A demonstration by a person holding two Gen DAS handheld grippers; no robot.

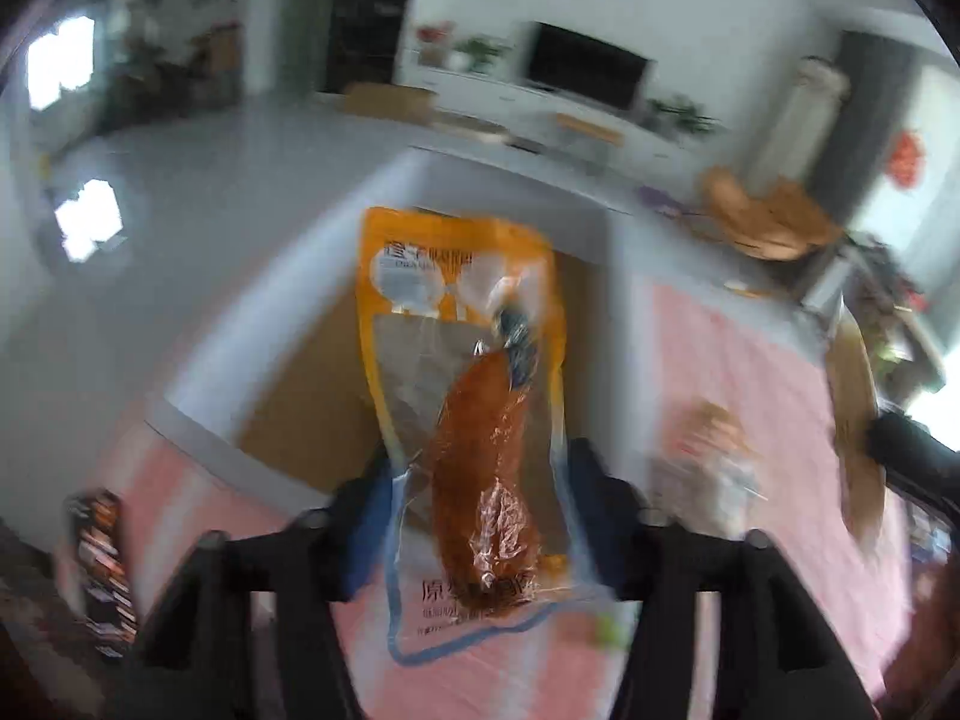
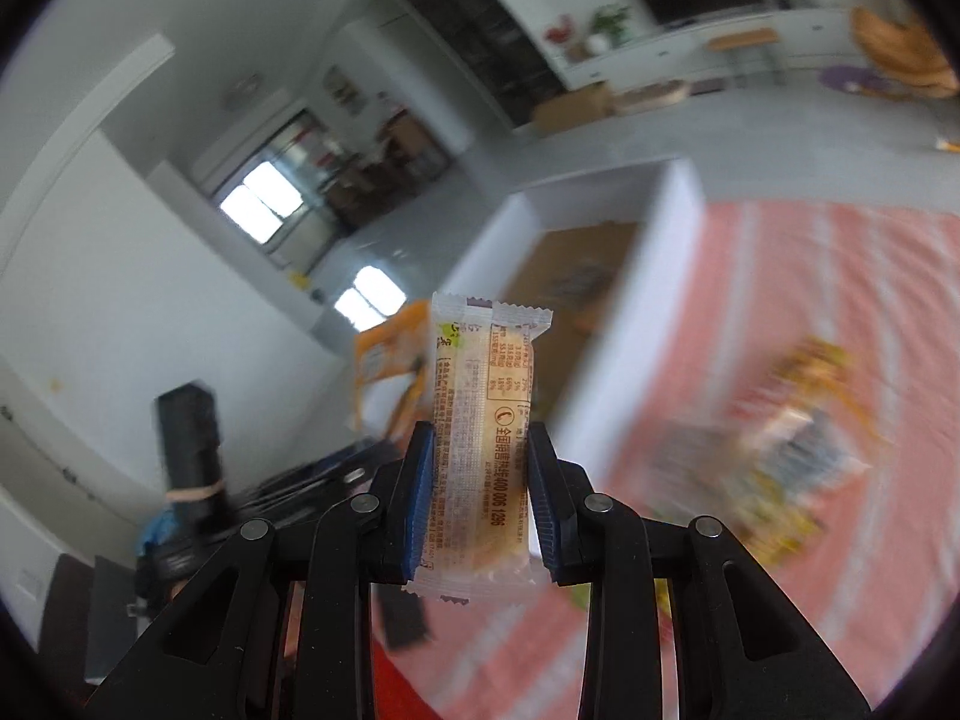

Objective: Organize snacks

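An orange pouch (image 1: 462, 360) with a brown drumstick sealed inside hangs between the fingers of my left gripper (image 1: 480, 450). The jaws stand wider than the drumstick, and the pads do not press on it. The pouch is above a white-walled box (image 1: 198, 420) with a brown cardboard floor. My right gripper (image 2: 480, 429) is shut on a small clear-wrapped cake bar (image 2: 480, 420), held upright, to the left of the same box (image 2: 630, 324). The orange pouch (image 2: 387, 360) shows behind the bar.
A pink striped cloth (image 2: 810, 276) covers the table. A blurred pile of snack packets (image 2: 792, 426) lies on it right of the box, also the pile (image 1: 714, 450). A black packet (image 1: 99, 570) lies at the left. Grey floor and a TV wall lie beyond.
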